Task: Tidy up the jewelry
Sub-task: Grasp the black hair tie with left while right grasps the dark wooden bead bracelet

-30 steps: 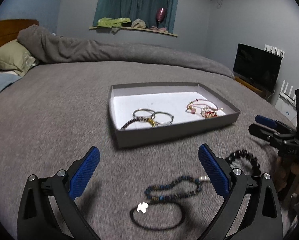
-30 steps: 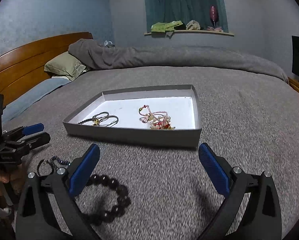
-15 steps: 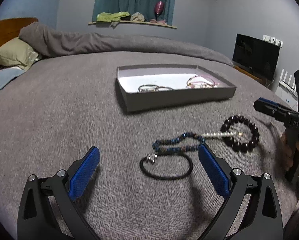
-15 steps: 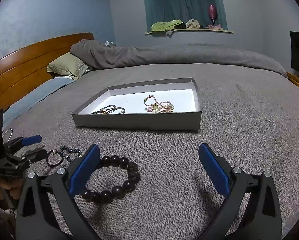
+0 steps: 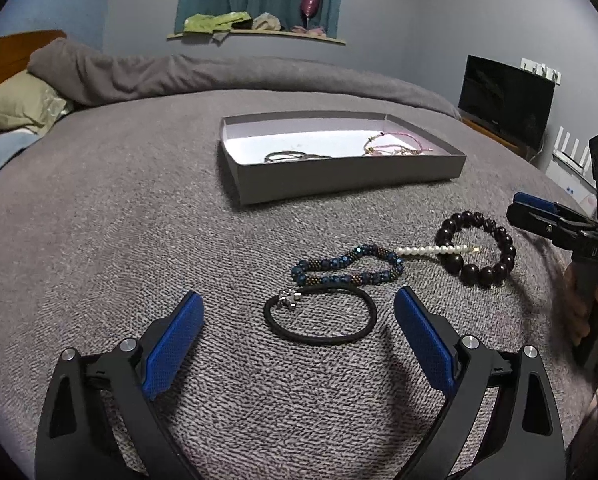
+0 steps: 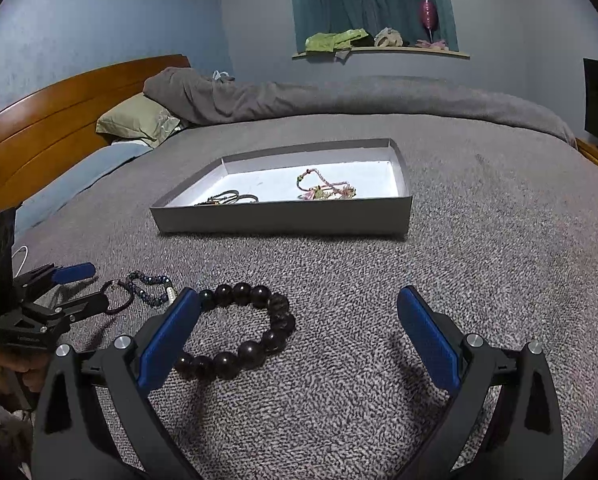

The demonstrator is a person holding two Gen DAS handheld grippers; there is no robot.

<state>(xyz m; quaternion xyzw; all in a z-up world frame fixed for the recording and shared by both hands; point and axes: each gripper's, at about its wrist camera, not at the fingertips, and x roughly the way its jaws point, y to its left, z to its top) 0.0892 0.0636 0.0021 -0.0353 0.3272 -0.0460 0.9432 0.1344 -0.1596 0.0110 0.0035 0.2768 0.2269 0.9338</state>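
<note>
A grey box tray [image 5: 339, 184] [image 6: 283, 220] lies on the grey bedspread and holds silver bangles [image 5: 295, 156] and a pink bracelet [image 5: 395, 146]. In front of it lie a black cord bracelet [image 5: 319, 316], a blue beaded bracelet [image 5: 347, 268], a pearl pin [image 5: 435, 249] and a dark wooden bead bracelet [image 5: 479, 248] [image 6: 243, 328]. My left gripper [image 5: 299, 320] is open and empty, low over the black cord bracelet. My right gripper [image 6: 299, 320] is open and empty, just right of the dark bead bracelet.
A rolled grey duvet [image 5: 219, 76] and a green pillow [image 5: 15, 104] lie at the far side of the bed. A wooden headboard [image 6: 59, 112] is at the left. A dark screen [image 5: 503, 100] stands at the right.
Both grippers pulled back from the tray and dropped lower. The loose bracelets now sit between and ahead of the fingers. Both stayed open.
</note>
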